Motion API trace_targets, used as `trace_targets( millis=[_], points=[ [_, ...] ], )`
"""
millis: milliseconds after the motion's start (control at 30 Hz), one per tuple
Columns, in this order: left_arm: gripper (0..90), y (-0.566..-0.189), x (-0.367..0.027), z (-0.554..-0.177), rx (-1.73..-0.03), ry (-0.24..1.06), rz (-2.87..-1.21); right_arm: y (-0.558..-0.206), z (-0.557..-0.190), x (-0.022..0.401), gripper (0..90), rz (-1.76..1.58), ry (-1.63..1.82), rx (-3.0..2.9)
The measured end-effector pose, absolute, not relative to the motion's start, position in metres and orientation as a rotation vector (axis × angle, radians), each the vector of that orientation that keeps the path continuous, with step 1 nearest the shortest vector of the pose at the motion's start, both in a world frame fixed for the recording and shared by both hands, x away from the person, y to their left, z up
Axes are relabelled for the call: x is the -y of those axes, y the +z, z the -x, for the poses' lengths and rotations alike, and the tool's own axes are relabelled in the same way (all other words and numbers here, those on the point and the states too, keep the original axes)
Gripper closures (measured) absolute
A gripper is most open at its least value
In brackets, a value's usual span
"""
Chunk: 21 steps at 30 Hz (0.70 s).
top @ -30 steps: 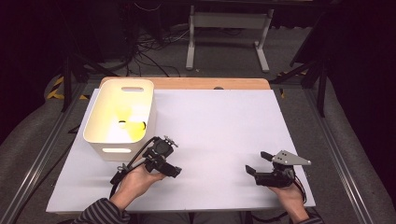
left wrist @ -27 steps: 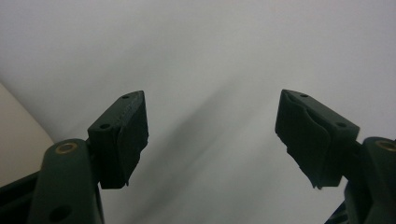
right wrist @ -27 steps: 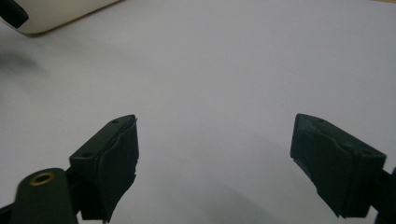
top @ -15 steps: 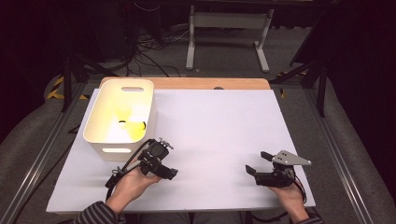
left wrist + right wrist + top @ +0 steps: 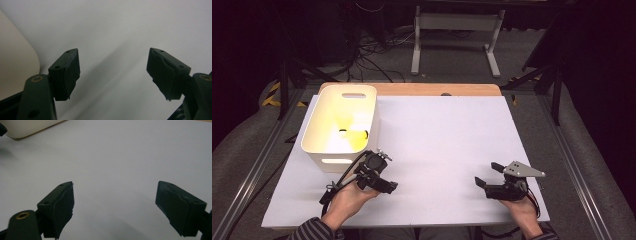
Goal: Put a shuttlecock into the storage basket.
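A cream plastic bin (image 5: 328, 156) stands at the table's left, with something yellow (image 5: 351, 137) lying inside it. My left gripper (image 5: 387, 171) hovers just off the bin's near right corner. Its jaws are open with nothing between them. In the left gripper view, the left gripper (image 5: 113, 72) frames bare white table, and the bin's wall (image 5: 15, 60) is at the left edge. My right gripper (image 5: 487, 174), with a grey plate on top, rests low near the table's front right and points left. The right gripper (image 5: 115, 205) stands open over bare table.
The white table top (image 5: 447, 135) has a wooden strip along its far edge. The bin's corner (image 5: 27, 127) lies far off in the right gripper view. Beyond the table, a metal stand (image 5: 454, 30) and cables sit on the dark floor.
My left gripper has drawn back a little from the bin toward the table's near edge. The right gripper has kept still.
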<state>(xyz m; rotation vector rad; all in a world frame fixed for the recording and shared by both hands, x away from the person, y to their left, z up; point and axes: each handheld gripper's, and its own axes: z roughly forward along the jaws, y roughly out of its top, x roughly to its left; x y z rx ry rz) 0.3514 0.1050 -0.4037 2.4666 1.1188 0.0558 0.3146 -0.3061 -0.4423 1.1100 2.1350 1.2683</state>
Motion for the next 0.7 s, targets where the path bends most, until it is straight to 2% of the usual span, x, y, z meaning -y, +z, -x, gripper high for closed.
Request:
trace_targets(
  millis=[700],
  points=[
    [26.1, -0.406, -0.134, -0.341, -1.184, 0.114, -2.399, -0.442, -0.314, 0.306, 16.0, -1.112, 1.267, -2.136]
  ],
)
